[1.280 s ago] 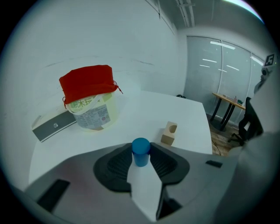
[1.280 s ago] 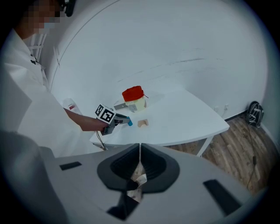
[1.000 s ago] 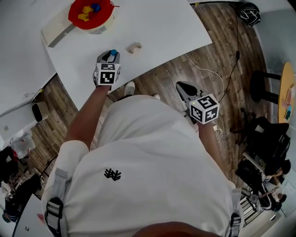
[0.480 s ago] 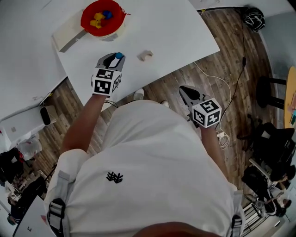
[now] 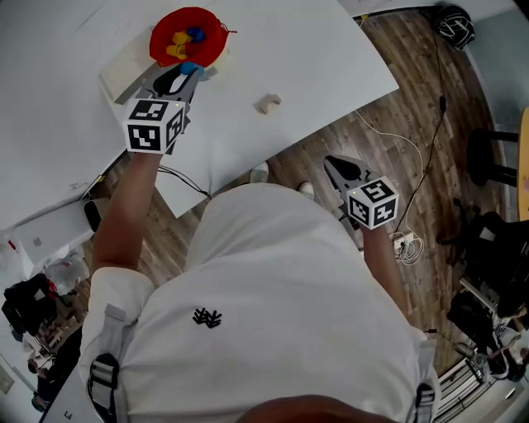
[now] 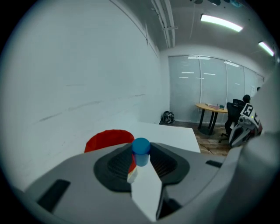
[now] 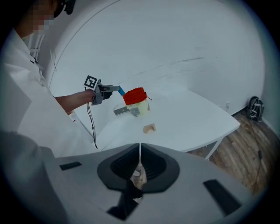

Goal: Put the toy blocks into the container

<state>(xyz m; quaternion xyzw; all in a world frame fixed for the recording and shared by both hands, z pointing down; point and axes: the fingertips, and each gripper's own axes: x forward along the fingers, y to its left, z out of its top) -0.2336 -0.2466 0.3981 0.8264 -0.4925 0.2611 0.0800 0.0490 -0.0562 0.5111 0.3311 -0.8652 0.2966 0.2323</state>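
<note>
A red container (image 5: 186,37) with yellow and blue blocks inside stands at the far side of the white table (image 5: 314,58). My left gripper (image 5: 183,73) hovers just before its near rim, shut on a blue cylinder block (image 5: 191,67). In the left gripper view the blue cylinder (image 6: 141,148) sits upright between the jaws, with the red container (image 6: 107,139) behind it. A wooden arch block (image 5: 266,102) lies on the table to the right. My right gripper (image 5: 332,163) hangs over the floor off the table's edge, shut and empty; its view shows the arch block (image 7: 149,128).
A flat pale board (image 5: 122,73) lies under and beside the container. The table's near edge runs diagonally, with wood floor and cables (image 5: 388,132) beyond it. A dark bag (image 5: 447,25) and chairs (image 5: 496,248) stand at the right.
My left gripper has risen and travelled up the table to the red container's near rim, carrying the blue cylinder. The right gripper has shifted slightly over the floor.
</note>
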